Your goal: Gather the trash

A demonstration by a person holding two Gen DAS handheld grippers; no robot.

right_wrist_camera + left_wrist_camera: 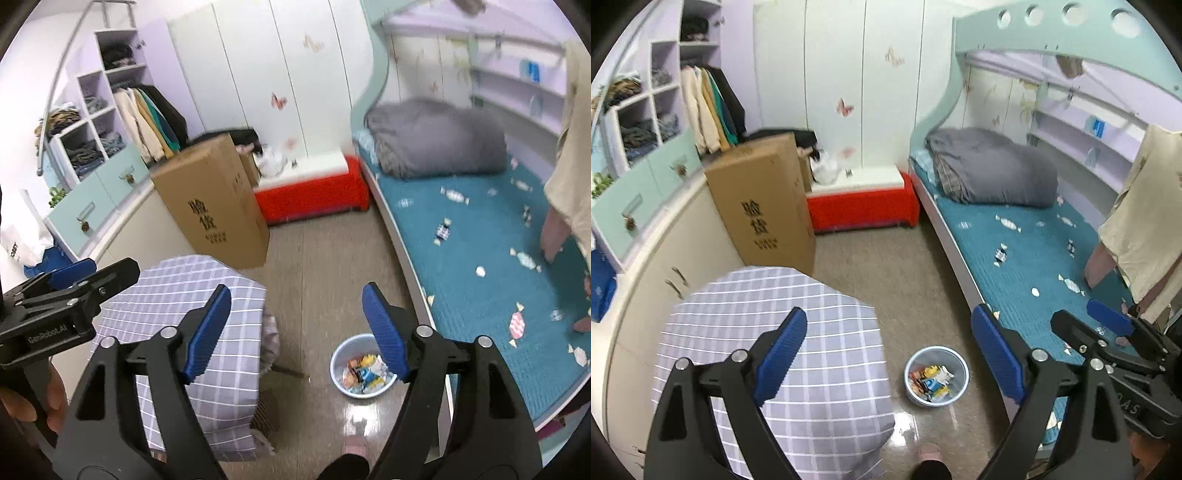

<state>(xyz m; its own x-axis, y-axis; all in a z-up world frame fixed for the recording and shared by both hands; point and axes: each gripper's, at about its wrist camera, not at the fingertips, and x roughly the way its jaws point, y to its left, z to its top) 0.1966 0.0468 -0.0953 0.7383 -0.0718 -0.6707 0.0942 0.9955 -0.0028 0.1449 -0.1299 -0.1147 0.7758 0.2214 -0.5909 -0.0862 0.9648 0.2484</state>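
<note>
A small pale blue bin (936, 376) stands on the floor beside the bed and holds several colourful wrappers; it also shows in the right wrist view (360, 365). Several candy wrappers (1008, 223) lie scattered on the teal mattress (1027, 266), also seen in the right wrist view (517, 323). My left gripper (892, 354) is open and empty, high above the floor. My right gripper (297, 328) is open and empty, above the bin area. The right gripper shows at the left wrist view's right edge (1108, 325), and the left gripper at the right wrist view's left edge (70, 284).
A stool under a grey checked cloth (775, 354) stands left of the bin. A tall cardboard box (764, 206) and a red bench (864, 206) stand at the back. A grey duvet (990, 171) lies at the bed's head. Cabinets (646, 206) line the left wall.
</note>
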